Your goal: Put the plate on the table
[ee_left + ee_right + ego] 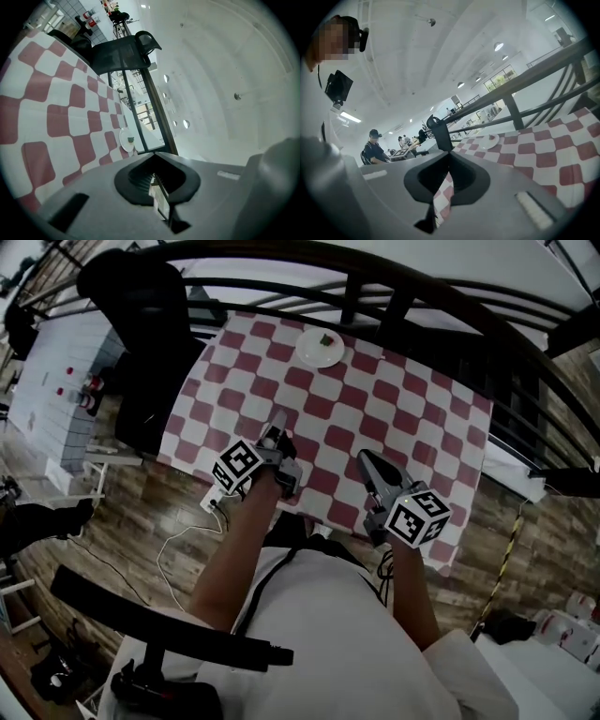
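Cannot make out the speck on the plate near the table's far edge, green and red, too small to name. Same in the left gripper view: just a greenish dot on the plate. Cannot see the middle of the table's near edge — covered by the left gripper, the right gripper and the person's forearms. Cannot follow the table past the round frame in either gripper view.

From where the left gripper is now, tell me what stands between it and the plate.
Nothing visible does. Only checkered tablecloth lies between the left gripper and the plate, which rests near the table's far edge.
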`<state>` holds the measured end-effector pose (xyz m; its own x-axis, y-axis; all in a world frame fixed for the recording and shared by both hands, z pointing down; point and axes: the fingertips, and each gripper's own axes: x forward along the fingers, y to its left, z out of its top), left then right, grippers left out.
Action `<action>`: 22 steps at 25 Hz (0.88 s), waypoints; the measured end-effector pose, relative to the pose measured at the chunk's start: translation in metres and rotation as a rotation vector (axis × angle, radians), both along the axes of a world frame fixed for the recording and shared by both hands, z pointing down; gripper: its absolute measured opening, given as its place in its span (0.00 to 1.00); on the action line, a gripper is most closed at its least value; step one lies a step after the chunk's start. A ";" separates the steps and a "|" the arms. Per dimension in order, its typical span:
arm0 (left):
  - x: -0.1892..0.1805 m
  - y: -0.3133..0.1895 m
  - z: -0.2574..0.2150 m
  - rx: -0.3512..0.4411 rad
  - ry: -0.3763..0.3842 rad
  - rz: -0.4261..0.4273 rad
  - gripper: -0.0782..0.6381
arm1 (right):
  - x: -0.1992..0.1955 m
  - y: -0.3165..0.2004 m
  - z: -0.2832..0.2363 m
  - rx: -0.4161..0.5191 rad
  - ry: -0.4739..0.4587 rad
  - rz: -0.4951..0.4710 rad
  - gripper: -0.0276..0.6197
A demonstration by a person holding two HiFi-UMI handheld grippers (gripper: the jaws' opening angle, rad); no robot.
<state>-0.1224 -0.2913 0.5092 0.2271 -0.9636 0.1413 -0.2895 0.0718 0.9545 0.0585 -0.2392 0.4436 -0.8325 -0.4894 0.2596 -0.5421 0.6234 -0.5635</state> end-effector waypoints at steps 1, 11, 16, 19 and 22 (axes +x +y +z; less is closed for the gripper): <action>0.003 0.005 -0.004 0.007 -0.006 0.008 0.12 | 0.001 0.002 -0.004 0.009 -0.003 -0.004 0.05; 0.039 0.060 -0.049 0.077 -0.194 0.185 0.12 | 0.025 0.028 -0.033 0.065 -0.037 -0.001 0.05; 0.062 0.086 -0.066 0.123 -0.305 0.277 0.12 | 0.034 0.041 -0.040 0.095 -0.034 -0.019 0.05; 0.072 0.099 -0.076 0.153 -0.365 0.312 0.12 | 0.038 0.045 -0.044 0.112 -0.030 -0.026 0.05; 0.078 0.106 -0.083 0.172 -0.388 0.333 0.12 | 0.042 0.046 -0.050 0.124 -0.033 -0.026 0.05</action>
<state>-0.0442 -0.1855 0.4264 0.4869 -0.8648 0.1223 -0.6037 -0.2320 0.7627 0.1001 -0.1928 0.3934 -0.8523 -0.4945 0.1704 -0.5074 0.7028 -0.4986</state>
